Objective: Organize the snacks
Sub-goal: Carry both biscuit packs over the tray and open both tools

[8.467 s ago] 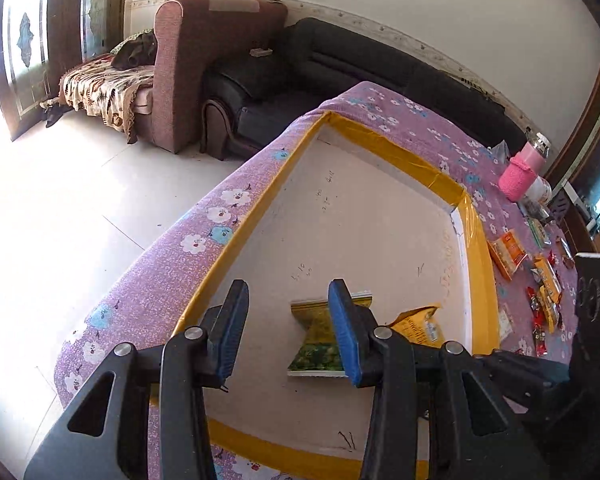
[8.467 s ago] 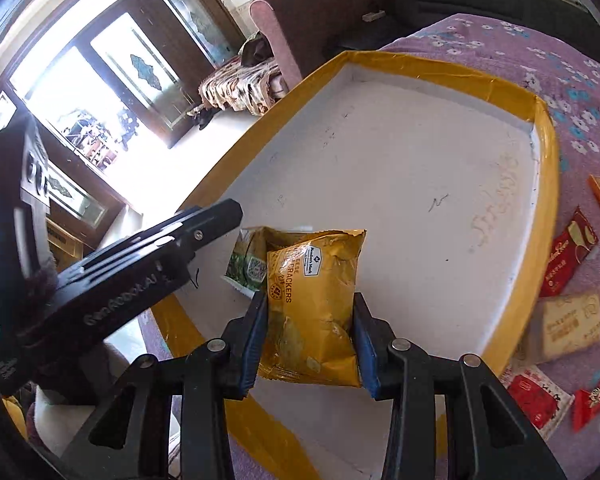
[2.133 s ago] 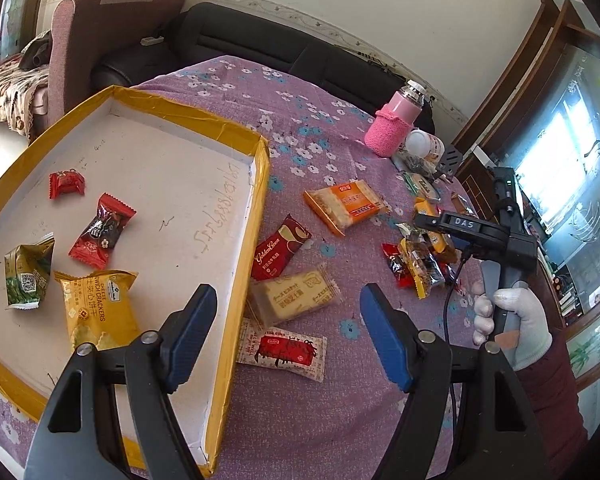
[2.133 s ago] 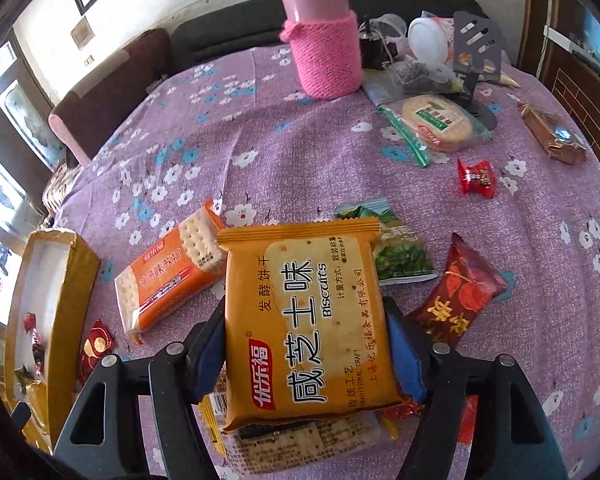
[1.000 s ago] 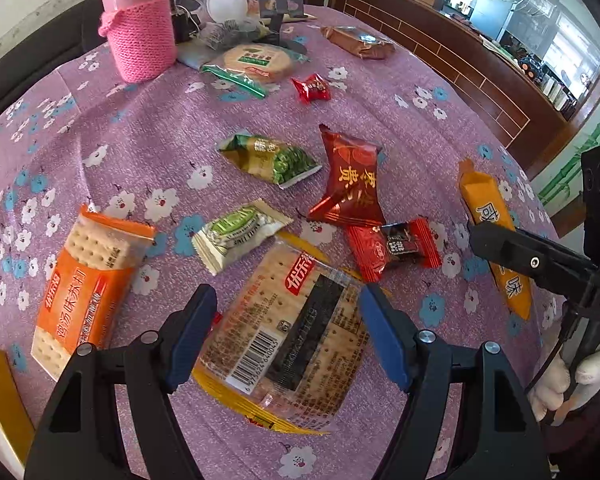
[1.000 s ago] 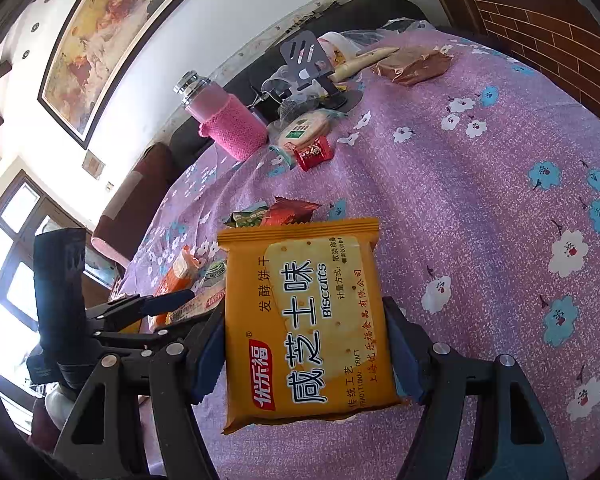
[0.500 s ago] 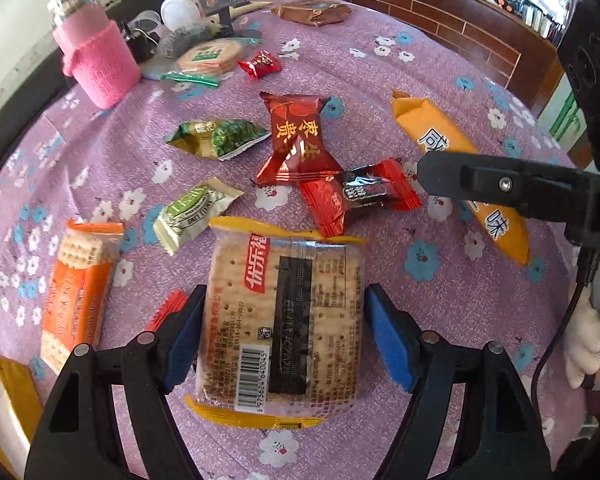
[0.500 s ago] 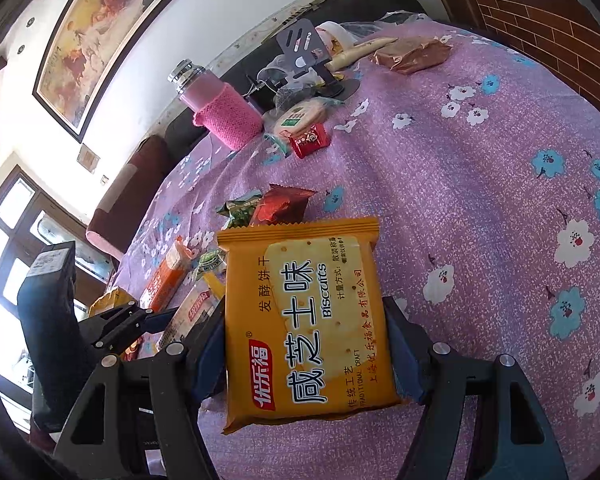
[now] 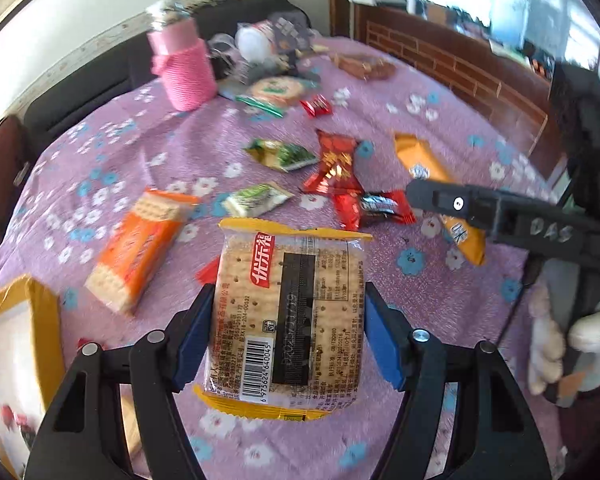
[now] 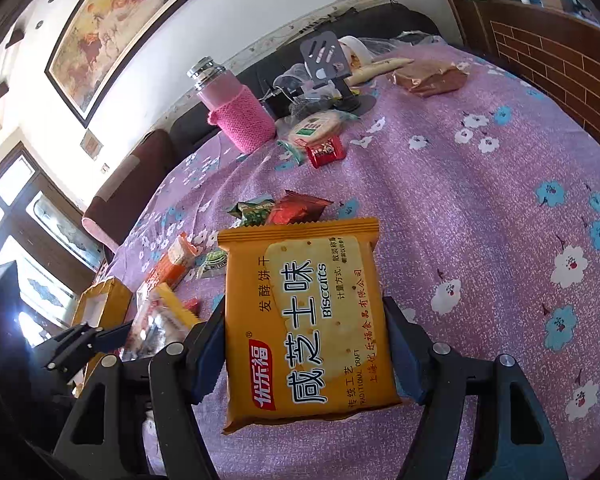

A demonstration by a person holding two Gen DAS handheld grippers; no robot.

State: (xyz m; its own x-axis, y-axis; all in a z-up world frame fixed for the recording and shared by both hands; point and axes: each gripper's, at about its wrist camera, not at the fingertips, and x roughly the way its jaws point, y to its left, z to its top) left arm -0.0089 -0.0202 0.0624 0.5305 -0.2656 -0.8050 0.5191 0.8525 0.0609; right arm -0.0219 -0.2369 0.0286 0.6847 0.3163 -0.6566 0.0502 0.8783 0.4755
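Note:
My left gripper is shut on a clear-backed cracker pack with a yellow edge and holds it above the purple flowered tablecloth. My right gripper is shut on an orange biscuit pack with Chinese writing, held up over the table. The yellow-rimmed tray shows at the left edge of the left wrist view, with small red candies in it. It also shows in the right wrist view. Loose snacks lie on the cloth: an orange cracker sleeve, green packets, red packets.
A pink knit-covered bottle stands at the far side, with a round cracker pack, a brown wrapped snack and a phone stand near it. The right gripper body and gloved hand cross the left wrist view at right.
My left gripper has closed on the cracker pack and lifted it off the cloth. My right gripper still holds the orange biscuit pack and has barely moved.

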